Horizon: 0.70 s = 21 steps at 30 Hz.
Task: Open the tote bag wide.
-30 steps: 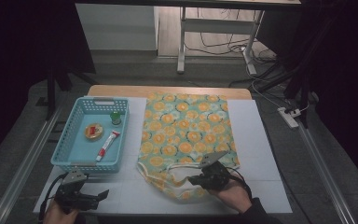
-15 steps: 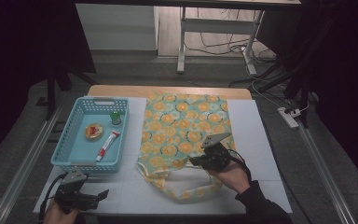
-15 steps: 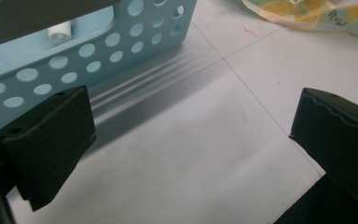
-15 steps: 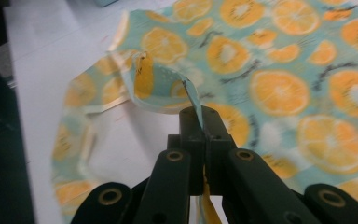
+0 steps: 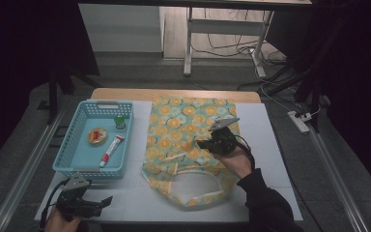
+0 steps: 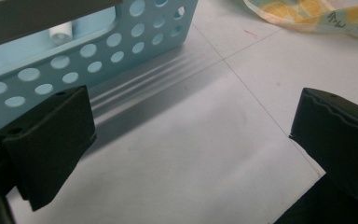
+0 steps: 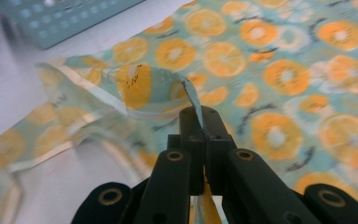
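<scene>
Right gripper (image 5: 204, 143) has travelled from the near edge of the surface (image 5: 270, 145), where it was a second ago, up and over the middle of the orange-print cloth bag (image 5: 188, 113), jaws clamped on a fold of the fabric; in the right gripper view the pinched edge (image 7: 193, 100) stands up between the closed jaws, lifted a little off the rest of the bag. The bag's near end has been drawn along with it: the mouth and handle loop (image 5: 193, 181) now lie pulled open toward the person, cloth puckered around the grip. Reads as the top layer being lifted to open the bag, probably for loading. Left gripper (image 5: 107, 201) has stayed put at the near left corner, jaws wide apart and empty, pointing past the corner of the blue basket (image 5: 70, 145). Basket items untouched: a round tin (image 5: 97, 136), a tube (image 5: 111, 147), a small green-capped bottle (image 5: 120, 121). Nothing in the bag yet, as far as I can tell.
</scene>
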Tool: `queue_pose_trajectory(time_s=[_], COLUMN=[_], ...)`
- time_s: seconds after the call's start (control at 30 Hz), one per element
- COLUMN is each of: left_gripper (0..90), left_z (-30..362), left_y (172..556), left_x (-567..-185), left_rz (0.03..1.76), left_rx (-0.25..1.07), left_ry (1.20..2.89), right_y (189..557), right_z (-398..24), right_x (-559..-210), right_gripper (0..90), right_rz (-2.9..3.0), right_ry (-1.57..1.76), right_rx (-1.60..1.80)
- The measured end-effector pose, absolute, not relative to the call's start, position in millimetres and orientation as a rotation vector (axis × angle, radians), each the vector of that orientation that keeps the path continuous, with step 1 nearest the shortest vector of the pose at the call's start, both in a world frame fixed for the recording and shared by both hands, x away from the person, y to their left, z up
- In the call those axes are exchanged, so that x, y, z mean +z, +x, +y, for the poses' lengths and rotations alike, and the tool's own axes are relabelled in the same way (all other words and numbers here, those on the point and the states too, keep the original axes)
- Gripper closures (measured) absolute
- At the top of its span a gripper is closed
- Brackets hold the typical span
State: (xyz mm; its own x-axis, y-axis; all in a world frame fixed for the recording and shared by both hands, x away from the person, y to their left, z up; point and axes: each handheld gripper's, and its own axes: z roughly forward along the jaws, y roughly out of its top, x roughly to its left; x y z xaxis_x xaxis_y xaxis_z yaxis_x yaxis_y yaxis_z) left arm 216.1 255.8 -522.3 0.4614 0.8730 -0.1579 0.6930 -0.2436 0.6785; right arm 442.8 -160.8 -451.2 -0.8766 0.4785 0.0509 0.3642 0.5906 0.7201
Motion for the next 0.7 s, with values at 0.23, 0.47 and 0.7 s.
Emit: queue_pose_trajectory(time_s=[0.23, 0.47, 0.7], left_gripper=[0.0, 0.0, 0.0], left_z=[256, 257, 257], left_y=[216, 216, 216], left_x=[-522, -523, -522], left_rz=[1.303, 1.304, 1.304], left_rx=[0.325, 0.324, 0.323], left_ry=[2.009, 2.005, 2.007], right_y=[470, 496, 516], right_z=[-151, -145, -146], right_x=[-451, -453, -463], right_gripper=[90.0, 90.0, 90.0], right_rz=[2.611, 2.564, 2.537], right_ry=[0.731, 0.763, 0.805], right_rx=[1.14, 1.135, 1.102])
